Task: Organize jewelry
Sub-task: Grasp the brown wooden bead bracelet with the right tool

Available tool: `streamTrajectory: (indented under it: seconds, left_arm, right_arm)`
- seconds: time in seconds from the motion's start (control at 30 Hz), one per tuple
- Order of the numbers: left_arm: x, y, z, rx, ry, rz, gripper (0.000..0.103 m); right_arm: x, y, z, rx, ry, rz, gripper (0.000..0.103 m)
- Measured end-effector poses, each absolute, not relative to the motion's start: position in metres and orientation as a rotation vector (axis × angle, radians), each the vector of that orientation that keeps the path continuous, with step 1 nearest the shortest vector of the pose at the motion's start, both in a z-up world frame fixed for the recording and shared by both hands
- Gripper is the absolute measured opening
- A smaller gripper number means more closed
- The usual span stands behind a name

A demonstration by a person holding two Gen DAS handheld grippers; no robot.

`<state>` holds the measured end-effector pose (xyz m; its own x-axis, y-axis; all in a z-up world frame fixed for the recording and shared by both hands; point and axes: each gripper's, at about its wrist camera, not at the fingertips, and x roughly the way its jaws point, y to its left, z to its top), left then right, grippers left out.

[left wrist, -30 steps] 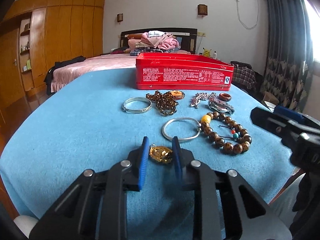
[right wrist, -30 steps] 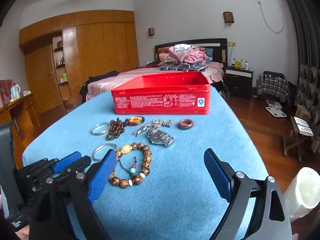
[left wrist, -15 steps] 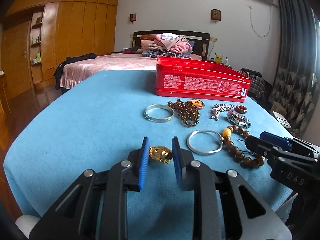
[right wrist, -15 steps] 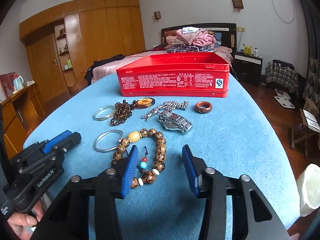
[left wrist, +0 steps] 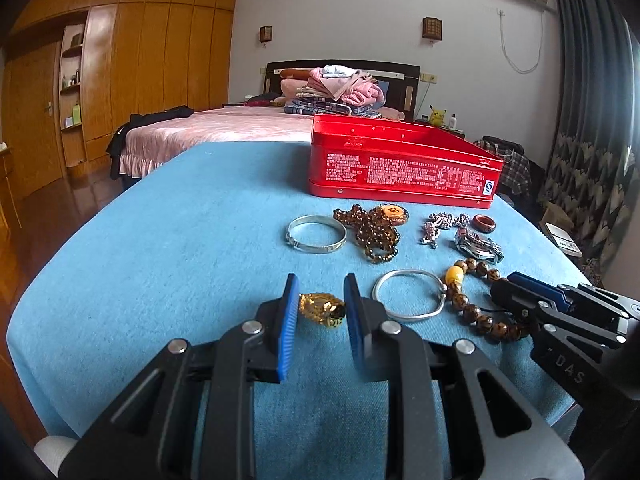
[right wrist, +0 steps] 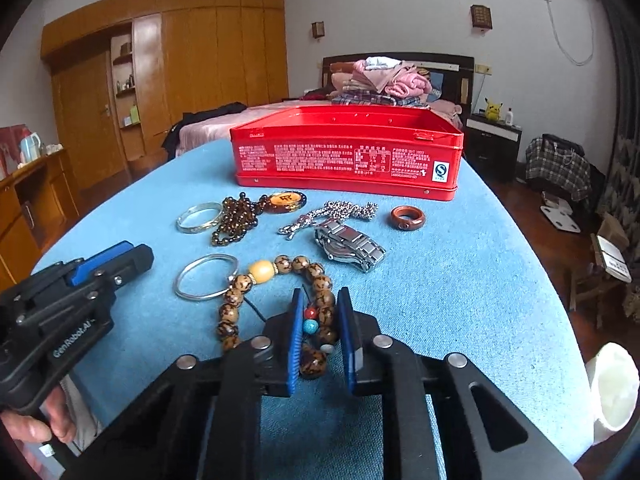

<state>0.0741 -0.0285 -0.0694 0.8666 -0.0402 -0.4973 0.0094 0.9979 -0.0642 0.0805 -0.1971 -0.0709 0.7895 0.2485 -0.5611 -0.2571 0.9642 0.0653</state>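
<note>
My left gripper (left wrist: 320, 300) is shut on a gold ornament (left wrist: 322, 309) just above the blue cloth. My right gripper (right wrist: 320, 320) has closed around the near side of a brown wooden bead bracelet (right wrist: 280, 268) with a yellow bead, and the beads sit between the pads. An open red tin box (left wrist: 400, 172) stands at the back; it also shows in the right wrist view (right wrist: 348, 160). A thin silver bangle (left wrist: 408, 294) lies between the two grippers.
On the blue cloth (left wrist: 180, 240) in front of the tin lie a wide silver bangle (left wrist: 316, 234), a dark bead necklace with an amber pendant (left wrist: 376, 228), a silver chain (right wrist: 332, 214), a steel watch (right wrist: 348, 244) and a brown ring (right wrist: 407, 218). A bed stands behind.
My right gripper went from wide open to closed around the bead bracelet, moving forward over it. My left gripper kept hold of the gold ornament and shifted left.
</note>
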Motion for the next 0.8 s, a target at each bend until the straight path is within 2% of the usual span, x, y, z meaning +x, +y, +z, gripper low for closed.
streamTrajectory:
  seconds: [0.43,0.67,0.8]
  left_arm:
    - [0.081,-0.029,-0.042,-0.079,0.49,-0.037,0.022]
    - [0.083,-0.029,-0.047,-0.078,0.511,-0.04,0.022]
    - [0.084,-0.03,-0.05,-0.074,0.521,-0.037,0.022]
  right_arm:
    - [0.081,-0.211,-0.031,-0.039,0.585,0.278,0.016]
    - [0.092,-0.212,-0.062,-0.035,0.761,0.322,0.019]
    - [0.094,-0.216,-0.064,-0.031,0.752,0.318,0.02]
